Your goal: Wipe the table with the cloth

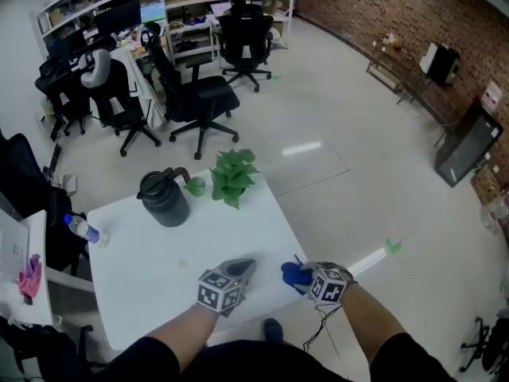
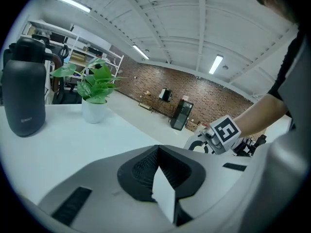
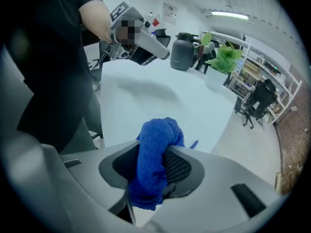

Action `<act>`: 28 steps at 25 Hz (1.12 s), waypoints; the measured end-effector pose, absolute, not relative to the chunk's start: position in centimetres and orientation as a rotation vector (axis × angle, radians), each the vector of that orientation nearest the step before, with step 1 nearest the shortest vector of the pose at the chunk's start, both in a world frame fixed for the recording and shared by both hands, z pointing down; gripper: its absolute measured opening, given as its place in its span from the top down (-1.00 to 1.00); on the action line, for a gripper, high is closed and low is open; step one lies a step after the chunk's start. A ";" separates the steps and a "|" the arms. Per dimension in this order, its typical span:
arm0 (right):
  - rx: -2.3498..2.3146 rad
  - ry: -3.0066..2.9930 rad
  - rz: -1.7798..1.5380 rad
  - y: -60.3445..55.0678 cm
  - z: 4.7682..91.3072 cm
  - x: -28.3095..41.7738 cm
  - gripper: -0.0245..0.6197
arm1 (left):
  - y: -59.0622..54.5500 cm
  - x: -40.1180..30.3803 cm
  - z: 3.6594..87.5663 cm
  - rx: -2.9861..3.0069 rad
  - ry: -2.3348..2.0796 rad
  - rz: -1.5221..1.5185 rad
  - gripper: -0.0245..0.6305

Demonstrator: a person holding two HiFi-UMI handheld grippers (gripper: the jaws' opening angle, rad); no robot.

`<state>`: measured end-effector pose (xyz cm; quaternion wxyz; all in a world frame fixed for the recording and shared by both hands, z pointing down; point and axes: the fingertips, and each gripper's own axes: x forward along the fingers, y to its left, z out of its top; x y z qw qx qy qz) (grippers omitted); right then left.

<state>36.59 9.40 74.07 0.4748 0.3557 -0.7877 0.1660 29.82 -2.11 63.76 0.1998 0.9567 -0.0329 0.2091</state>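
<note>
At the counter's [image 1: 143, 281] far left edge you have a clear bottle [image 1: 83, 229] with a blue band, well apart from everything else. Further right, near the far edge, the dark jug [image 1: 163, 199] stands upright with its handle turned toward the plant [image 1: 232, 176], whose white pot sits just beside it at the far right corner. The middle of the counter is bare white. At the near edge, your left tool [image 1: 241, 269] rests low over the counter, pointing toward the far right; its own view shows the jaws together with nothing between them. Just to its right, near but not touching, your right tool [image 1: 306, 277] sits at the counter's near right edge, turned toward the left one. Its jaws are clamped on the cloth [image 3: 155, 149], a blue bunch that fills the gap between the pads and bulges out past their tips. The cloth hangs over the counter's right edge; you cannot tell from these views whether it touches the surface.
</note>
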 end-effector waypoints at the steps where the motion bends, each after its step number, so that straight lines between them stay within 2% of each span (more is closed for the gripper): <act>1: 0.857 -1.925 0.408 9.4 74.1 36.4 0.51 | -2.4 29.6 63.8 2.673 -0.101 0.583 0.94; 9: 0.965 -1.931 0.450 8.6 72.9 35.9 0.59 | -4.8 26.8 62.9 2.675 -0.183 0.536 0.94; 15: 1.124 -2.041 0.443 2.3 67.9 33.6 0.60 | -8.8 22.0 61.9 2.668 -0.322 0.474 0.94; 22: 1.067 -2.184 0.350 -6.4 64.2 24.8 0.60 | -13.4 13.3 61.0 2.637 -0.543 0.418 0.94; 28: 0.916 -2.180 0.316 -11.7 65.7 16.3 0.60 | -16.6 4.6 60.9 2.601 -0.736 0.396 0.94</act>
